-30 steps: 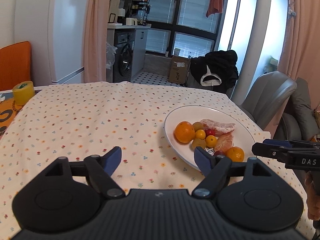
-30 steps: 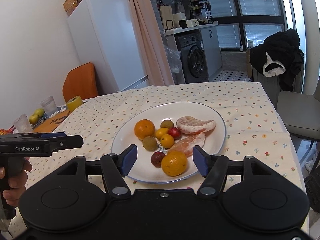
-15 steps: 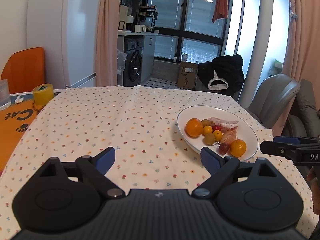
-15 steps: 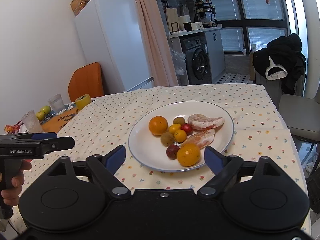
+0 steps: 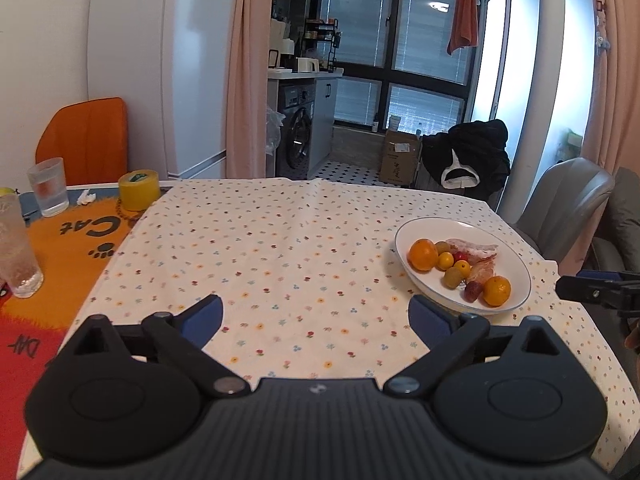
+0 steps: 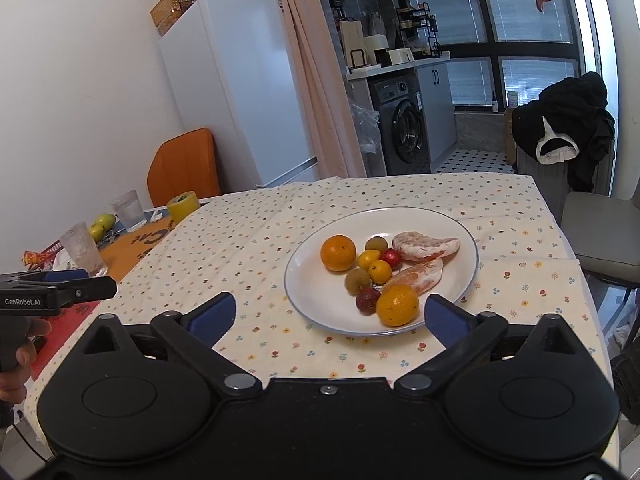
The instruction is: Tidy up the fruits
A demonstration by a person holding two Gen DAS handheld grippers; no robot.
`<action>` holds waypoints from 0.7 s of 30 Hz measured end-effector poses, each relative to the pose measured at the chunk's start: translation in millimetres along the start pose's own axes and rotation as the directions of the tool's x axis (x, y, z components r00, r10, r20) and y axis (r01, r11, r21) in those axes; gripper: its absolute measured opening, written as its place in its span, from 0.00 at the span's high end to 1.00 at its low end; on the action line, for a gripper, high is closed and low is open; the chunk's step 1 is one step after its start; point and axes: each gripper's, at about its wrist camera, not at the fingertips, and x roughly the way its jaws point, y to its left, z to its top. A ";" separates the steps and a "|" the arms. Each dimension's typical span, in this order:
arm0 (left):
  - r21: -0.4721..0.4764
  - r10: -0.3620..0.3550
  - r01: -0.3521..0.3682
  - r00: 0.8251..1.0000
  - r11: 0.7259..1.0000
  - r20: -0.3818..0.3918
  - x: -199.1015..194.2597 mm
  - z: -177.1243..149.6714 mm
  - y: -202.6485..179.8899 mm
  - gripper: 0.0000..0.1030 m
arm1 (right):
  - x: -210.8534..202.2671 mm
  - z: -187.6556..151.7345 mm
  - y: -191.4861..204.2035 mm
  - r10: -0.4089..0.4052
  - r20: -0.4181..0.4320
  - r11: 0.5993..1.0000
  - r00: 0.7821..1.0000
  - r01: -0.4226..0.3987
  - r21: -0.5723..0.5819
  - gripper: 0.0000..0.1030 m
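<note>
A white plate (image 6: pixel 320 304) (image 5: pixel 516 256) on the flowered tablecloth holds two oranges (image 6: pixel 338 253) (image 6: pixel 397 305), several small yellow, green and red fruits (image 6: pixel 380 271), and two peeled citrus pieces (image 6: pixel 426 246). My right gripper (image 6: pixel 330 316) is open, hovering just short of the plate's near rim with nothing between its fingers. My left gripper (image 5: pixel 318 318) is open over bare tablecloth, to the left of the plate. Each gripper shows at the edge of the other's view, as the right gripper (image 5: pixel 600 292) and the left gripper (image 6: pixel 60 290).
Two glasses (image 5: pixel 48 186) (image 5: pixel 14 248), a yellow tape roll (image 5: pixel 139 190) and an orange cat mat (image 5: pixel 60 264) are at the table's left. Green fruit (image 6: pixel 100 224) lies beside the glasses. A grey chair (image 5: pixel 568 204) stands at the right, an orange chair (image 6: pixel 184 168) at the far left.
Both grippers have pulled back and risen away from the plate, which now looks smaller and farther. Both stay open and hold nothing.
</note>
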 end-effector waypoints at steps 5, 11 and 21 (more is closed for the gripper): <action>0.009 0.015 -0.014 1.000 1.000 -0.006 -13.4 -2.0 3.9 0.04 | -15.3 1.1 6.4 0.005 0.007 1.000 1.000 -0.005 -0.004 0.00; 0.015 0.029 -0.029 1.000 0.999 -0.004 -30.0 -4.6 6.3 0.04 | -28.9 4.0 13.5 0.008 -0.003 1.000 1.000 -0.008 -0.001 0.00; 0.024 0.059 -0.058 0.998 0.998 -0.011 -60.9 -9.8 7.7 0.01 | -47.7 1.0 20.9 -0.003 0.000 1.000 1.000 0.003 0.023 0.00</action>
